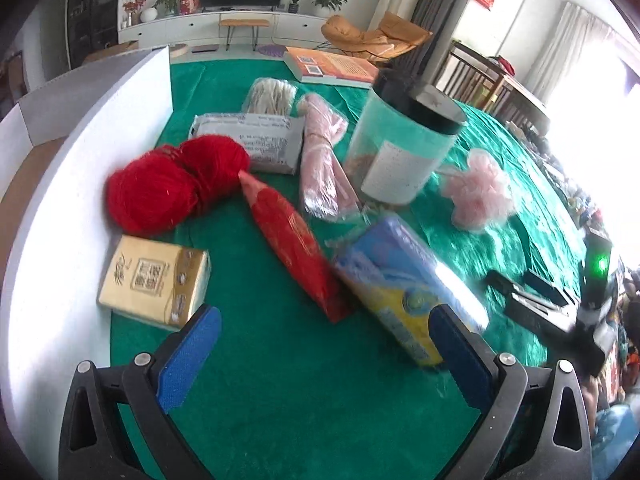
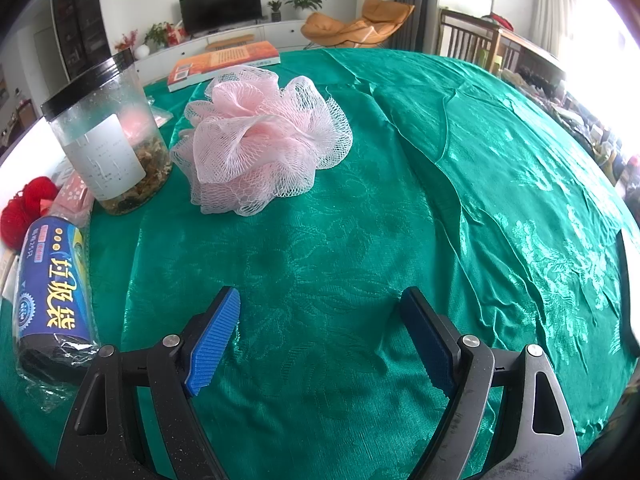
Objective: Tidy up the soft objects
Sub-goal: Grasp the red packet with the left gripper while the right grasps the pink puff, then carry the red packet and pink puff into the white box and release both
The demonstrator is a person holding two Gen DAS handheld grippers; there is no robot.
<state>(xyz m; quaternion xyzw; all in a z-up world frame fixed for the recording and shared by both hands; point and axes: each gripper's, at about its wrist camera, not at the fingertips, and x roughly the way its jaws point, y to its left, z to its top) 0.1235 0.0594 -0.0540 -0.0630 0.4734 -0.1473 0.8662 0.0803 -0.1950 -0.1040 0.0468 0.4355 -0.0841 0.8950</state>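
Note:
My left gripper [image 1: 326,332] is open and empty above the green cloth. Ahead of it lie a gold tissue pack [image 1: 154,280], red yarn balls [image 1: 172,182], a red wrapped roll [image 1: 296,246], a pink wrapped cloth [image 1: 324,160], a grey packet [image 1: 250,140], a beige bundle [image 1: 270,96] and a blue-yellow bag roll [image 1: 404,284] by its right finger. My right gripper [image 2: 320,320] is open and empty, a little short of the pink mesh bath pouf [image 2: 260,140]. The pouf also shows in the left wrist view [image 1: 478,188]. The bag roll [image 2: 50,280] lies left of the right gripper.
A clear jar with black lid [image 1: 404,140] [image 2: 110,136] stands mid-table. An orange book [image 1: 332,66] [image 2: 224,62] lies at the far edge. A white foam board [image 1: 60,184] walls the left side. The other gripper's black body [image 1: 560,308] is at the right.

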